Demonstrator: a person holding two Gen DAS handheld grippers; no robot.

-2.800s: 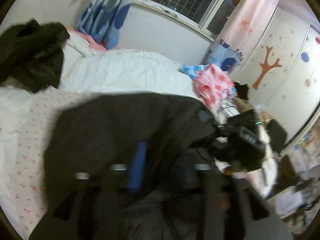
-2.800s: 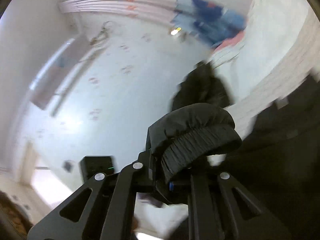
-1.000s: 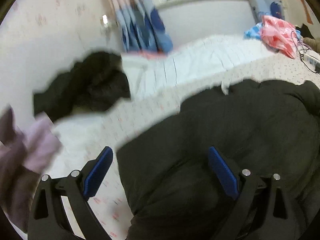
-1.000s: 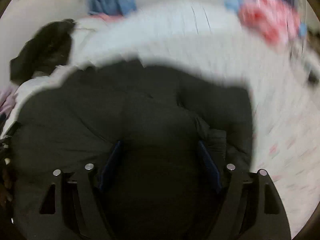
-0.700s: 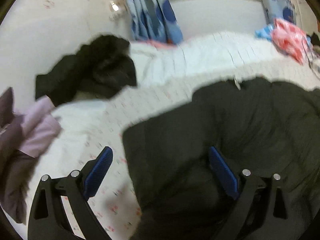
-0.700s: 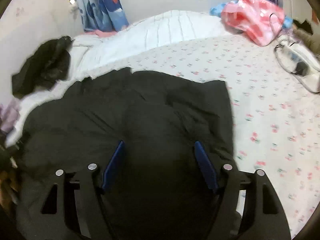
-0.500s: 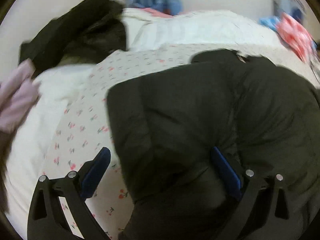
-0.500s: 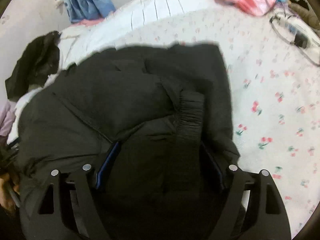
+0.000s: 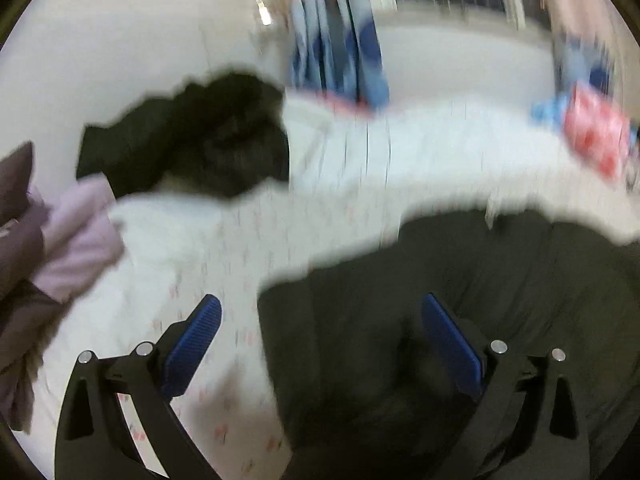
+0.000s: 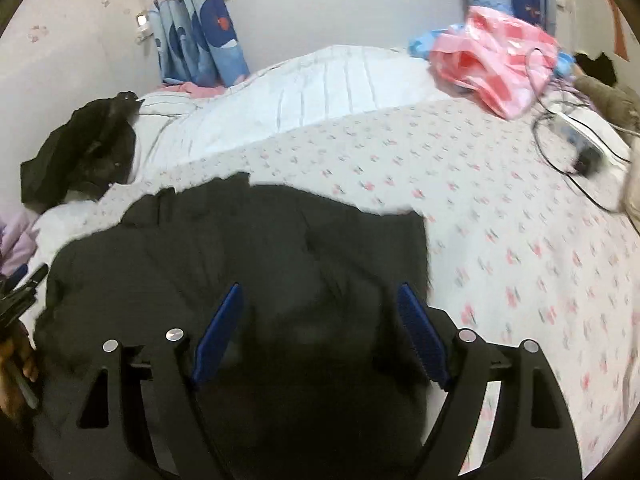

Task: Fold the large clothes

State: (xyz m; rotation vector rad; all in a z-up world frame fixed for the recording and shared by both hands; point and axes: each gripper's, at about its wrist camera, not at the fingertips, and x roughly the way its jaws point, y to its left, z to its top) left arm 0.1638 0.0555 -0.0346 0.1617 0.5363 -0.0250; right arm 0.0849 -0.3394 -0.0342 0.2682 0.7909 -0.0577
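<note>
We saw the black jacket (image 10: 248,264) lying folded on the flowered bed sheet (image 10: 500,208), at 6 o'clock in both views. Since a moment ago, we had lifted our left gripper (image 9: 320,340) and right gripper (image 10: 320,320) off it, both wide and empty, so this fold looked finished.

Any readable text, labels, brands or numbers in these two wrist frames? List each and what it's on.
None readable.
black jacket: no label or print legible.
pink plastic bag: check pattern only, no words.
blue curtain: cartoon shapes, no lettering.
bedsheet: small floral print, no text.
The left wrist view is too motion-blurred to read anything.
</note>
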